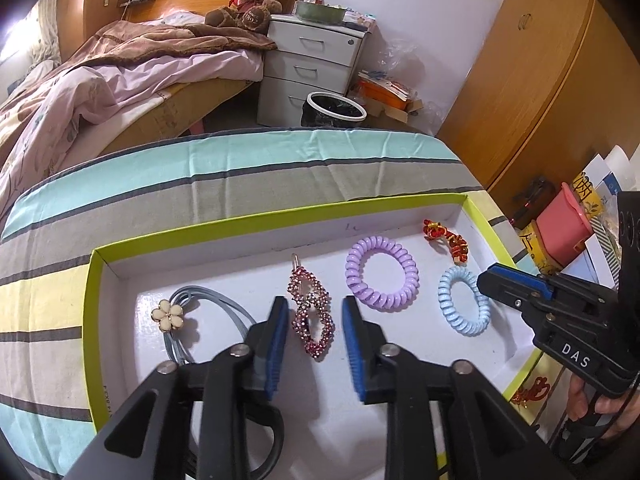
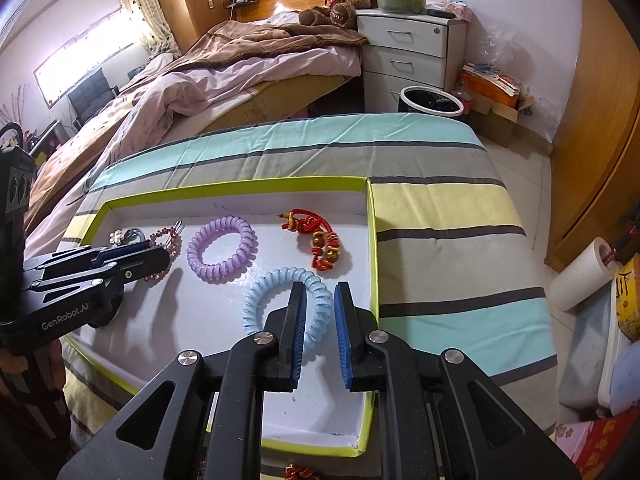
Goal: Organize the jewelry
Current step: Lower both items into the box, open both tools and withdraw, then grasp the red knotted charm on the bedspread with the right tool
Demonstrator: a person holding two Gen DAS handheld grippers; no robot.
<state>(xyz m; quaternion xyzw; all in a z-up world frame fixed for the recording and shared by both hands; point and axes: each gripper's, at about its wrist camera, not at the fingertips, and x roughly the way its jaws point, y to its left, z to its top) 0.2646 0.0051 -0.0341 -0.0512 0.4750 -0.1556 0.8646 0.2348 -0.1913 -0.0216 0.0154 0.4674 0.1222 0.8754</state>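
Left wrist view: five pieces already in shallow green-rimmed white box (image 1: 92, 300); left gripper (image 1: 315, 344) parted astride pink rhinestone clip (image 1: 310, 312); right gripper (image 2: 320, 328) parted astride blue coil tie (image 2: 280, 300); neither grasped.

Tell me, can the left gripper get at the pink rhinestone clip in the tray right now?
Probably yes. The left gripper is open with its fingers on either side of the pink rhinestone clip, and nothing lies over it. The flower hair tie and purple coil sit clear to either side.
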